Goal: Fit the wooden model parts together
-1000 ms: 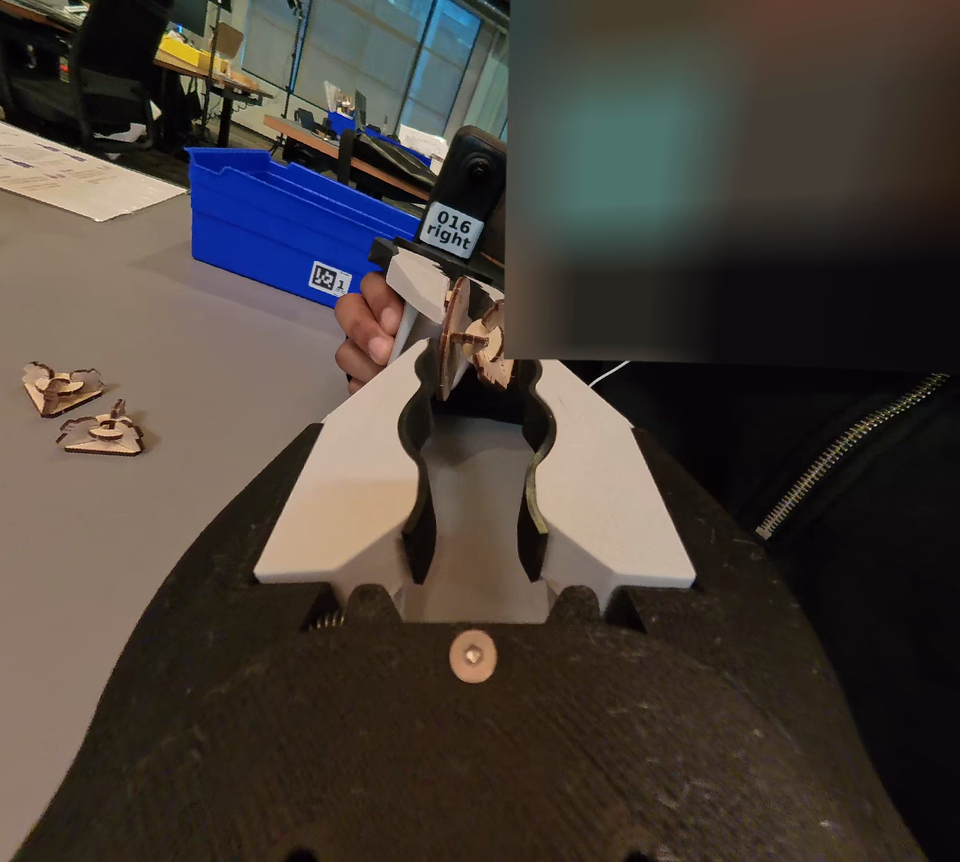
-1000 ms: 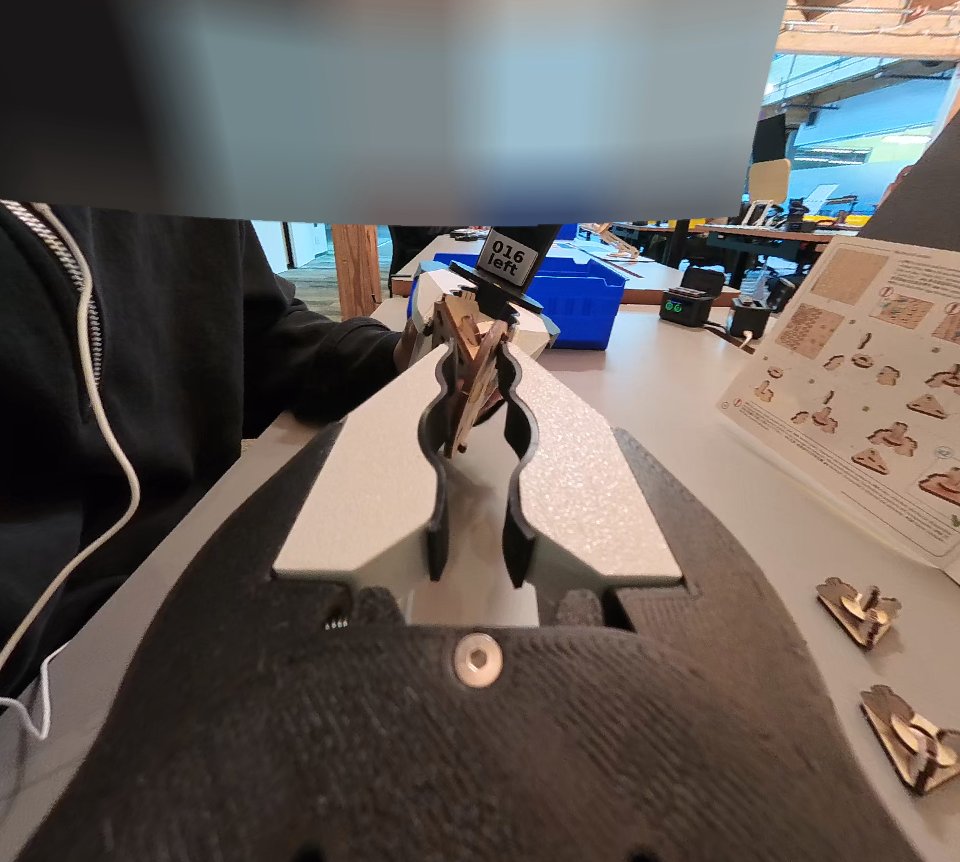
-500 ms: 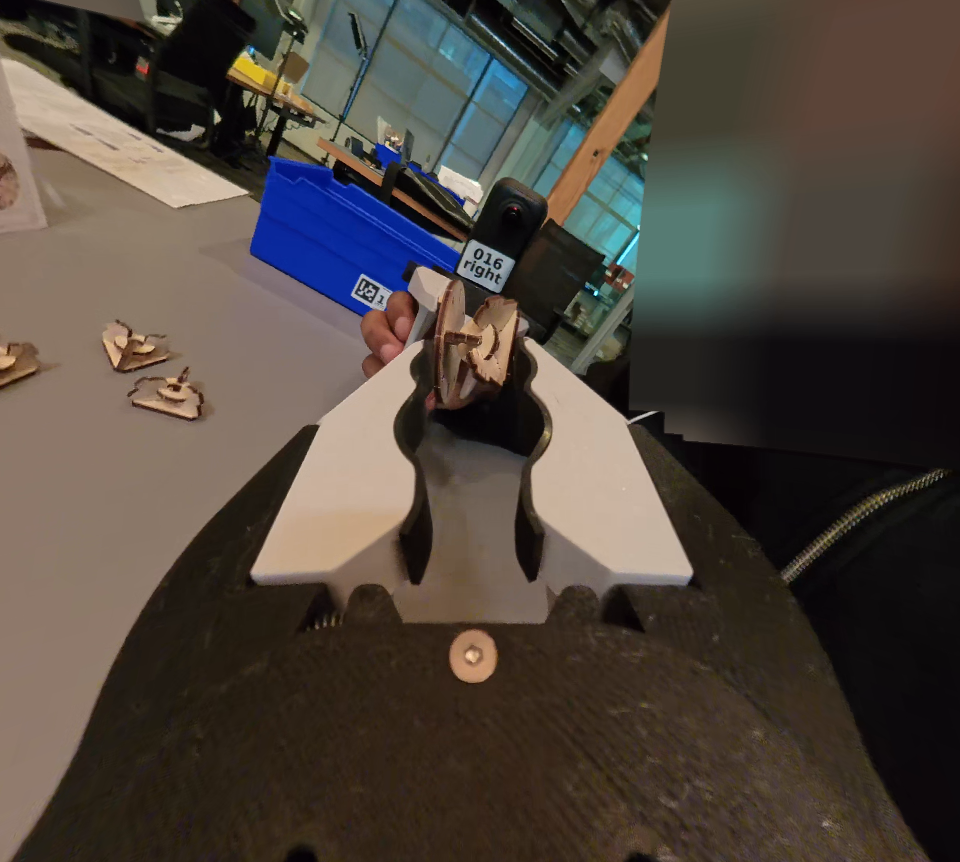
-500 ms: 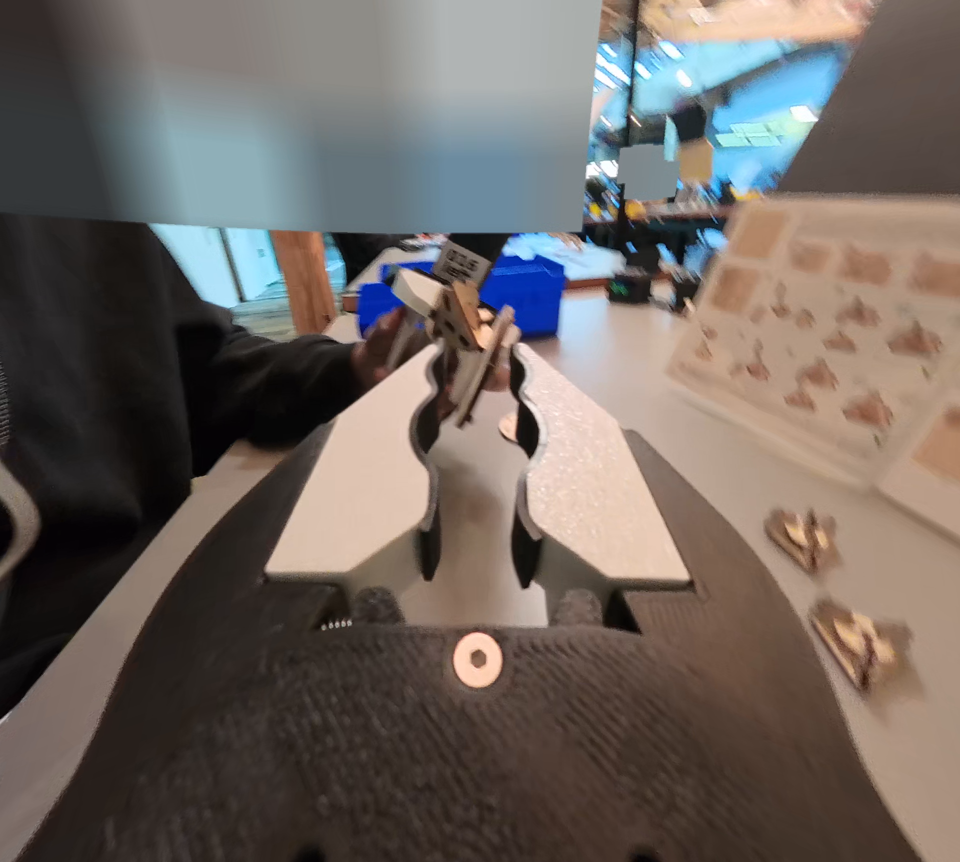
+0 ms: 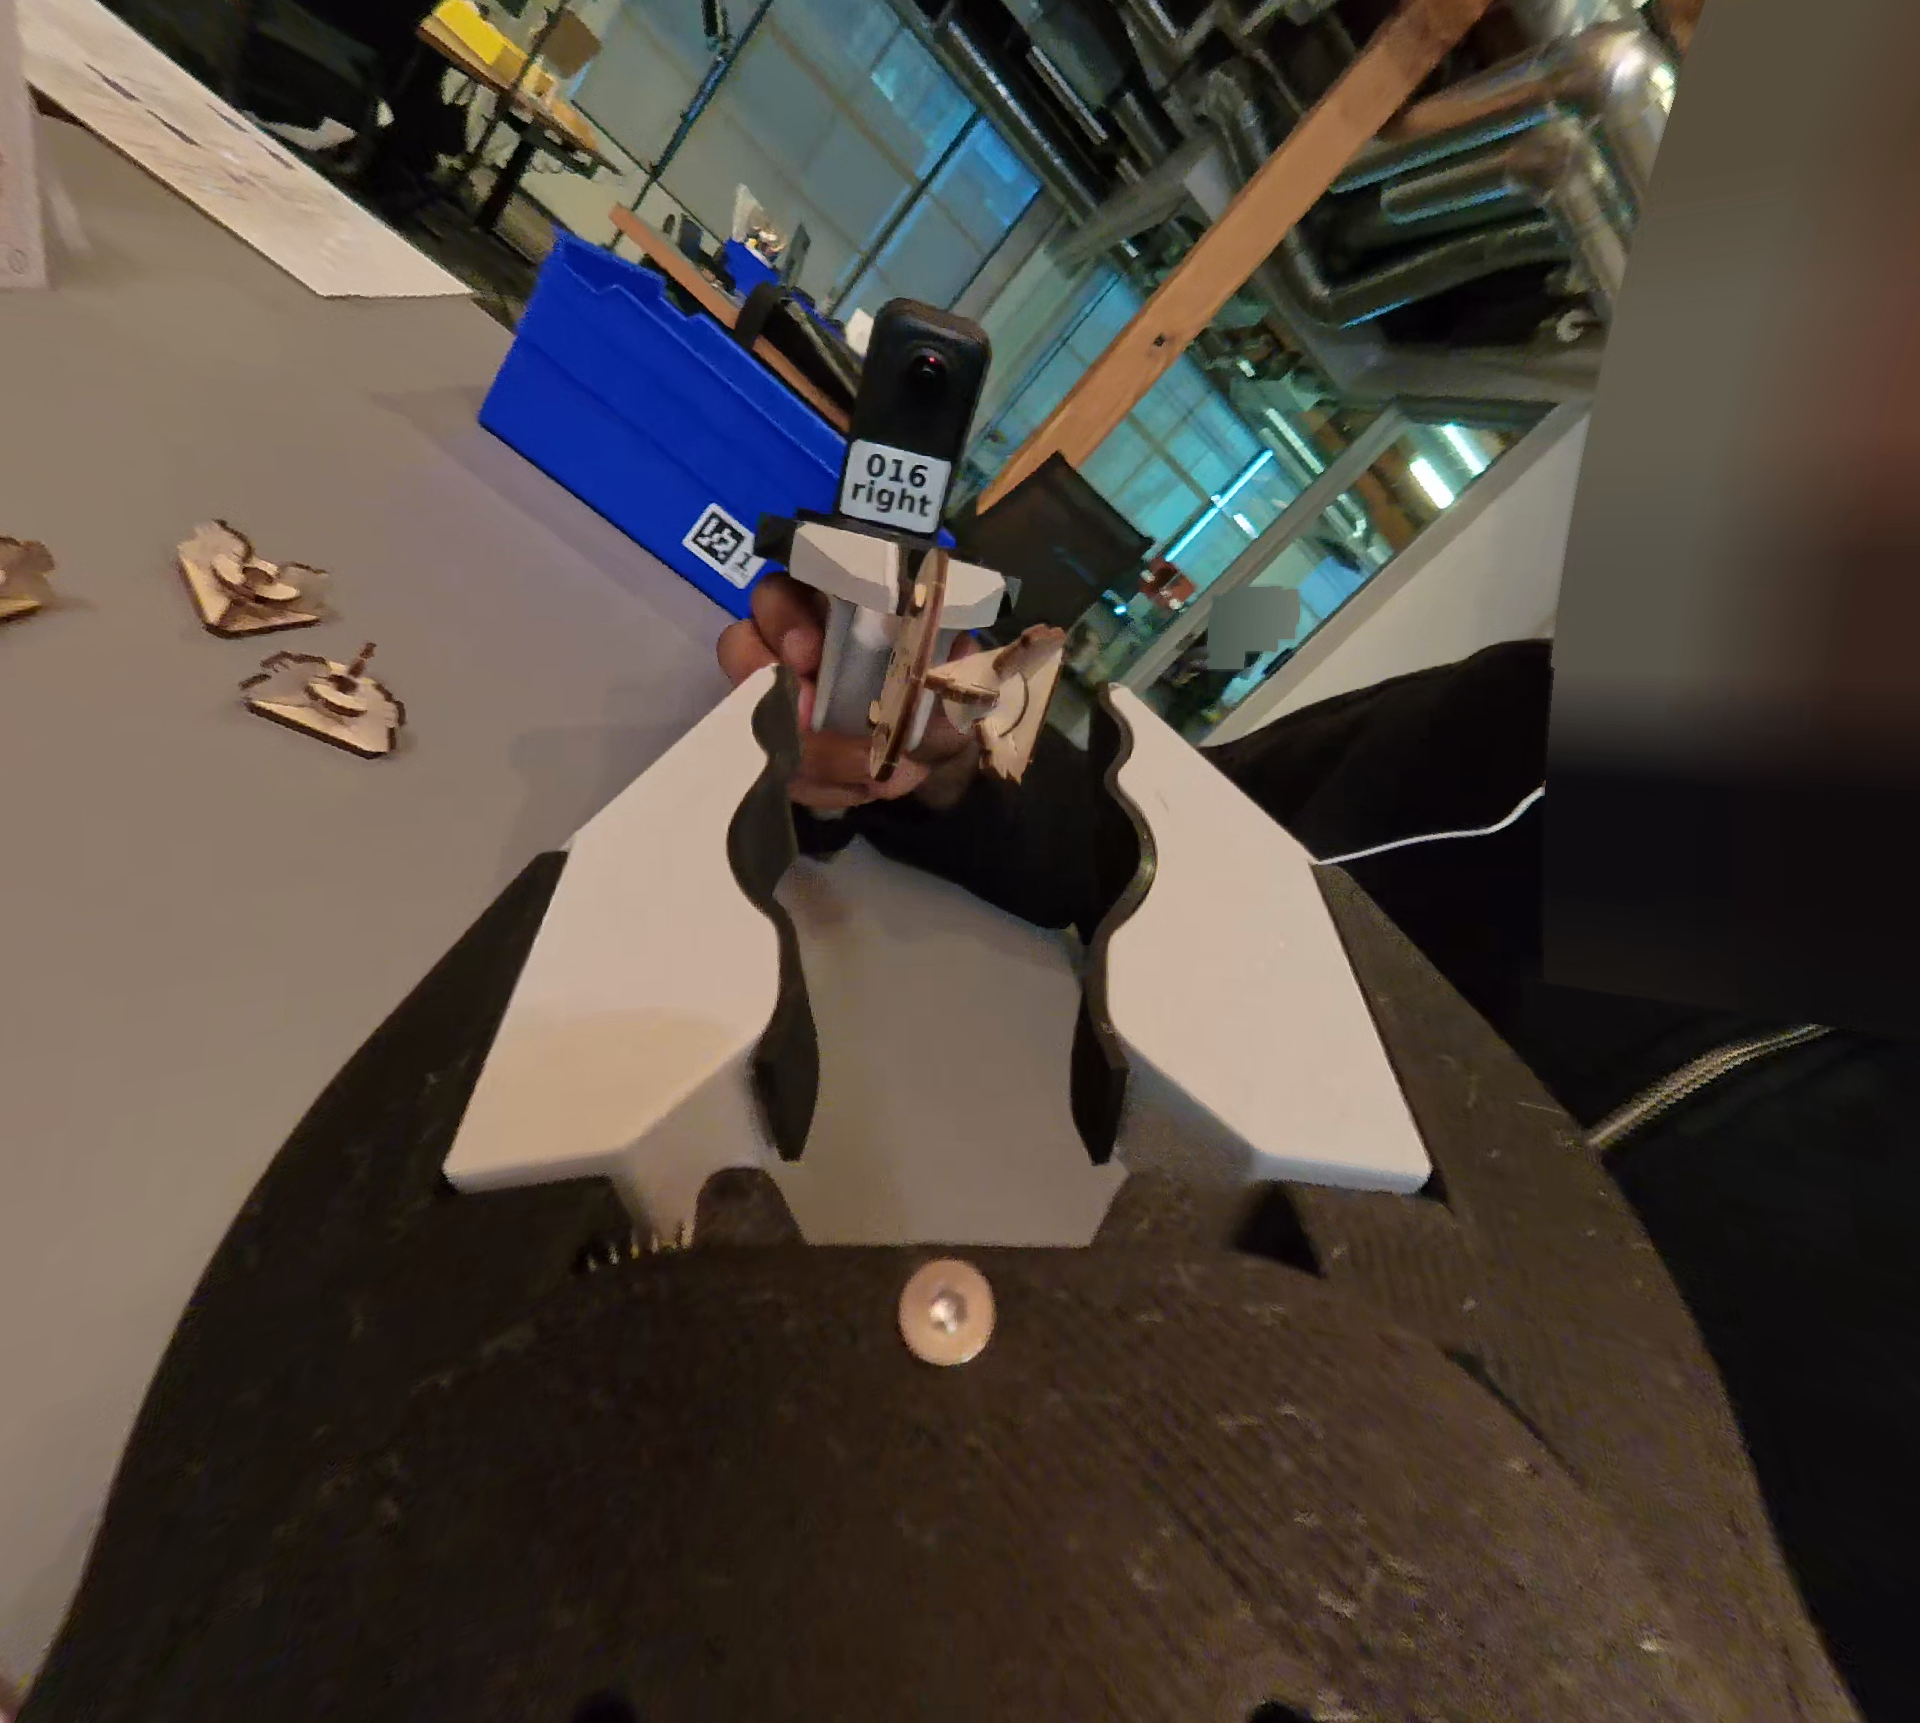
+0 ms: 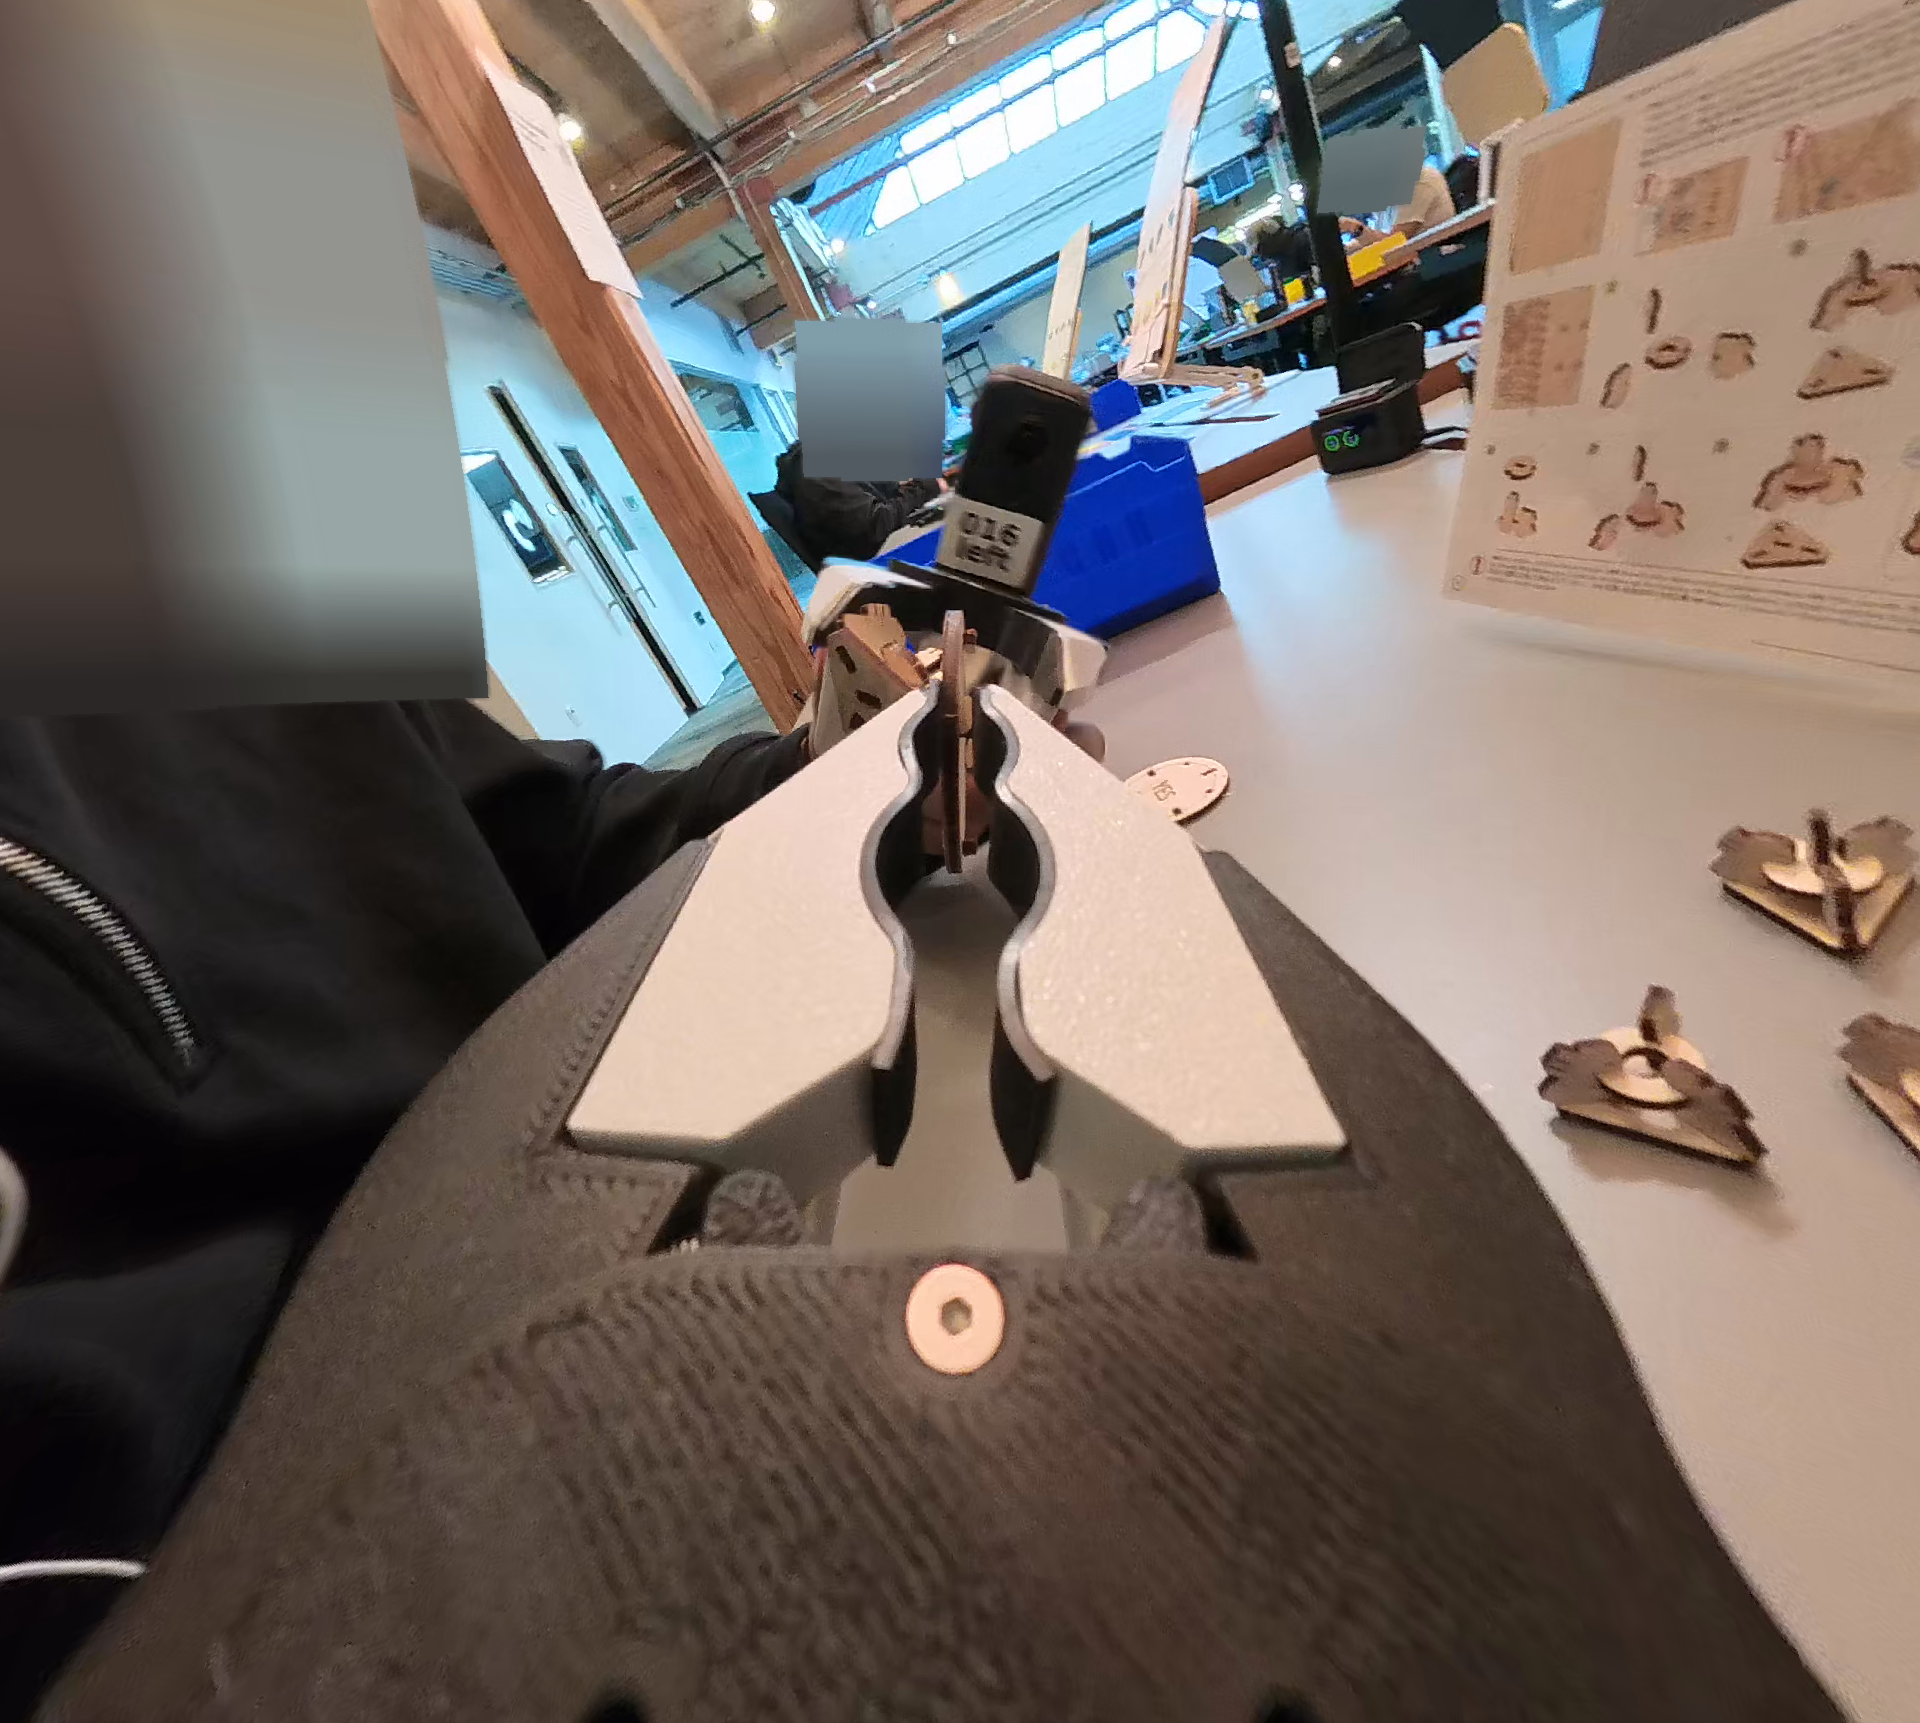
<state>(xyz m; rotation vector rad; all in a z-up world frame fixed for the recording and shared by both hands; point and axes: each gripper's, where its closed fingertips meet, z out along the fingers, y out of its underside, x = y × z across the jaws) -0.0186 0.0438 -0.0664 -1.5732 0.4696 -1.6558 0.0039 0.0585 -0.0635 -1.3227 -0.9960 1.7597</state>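
While a grey surface (image 6: 1455, 842) stretches past a blue bin (image 5: 623, 416) and a propped instruction sheet (image 6: 1704, 323), two hand-held grippers face each other above it. Spread wide with nothing between its fingers, the left claw (image 5: 940, 728) sits just short of a wooden assembly (image 5: 956, 686). Clamped shut on that assembly's round disc (image 6: 953, 769), the right claw (image 6: 951, 717) carries it in the air, a triangular wooden part (image 5: 1013, 697) joined to the disc by a peg. Several similar wooden pieces (image 6: 1652, 1081) and a loose wooden disc (image 6: 1179, 785) lie on the surface.
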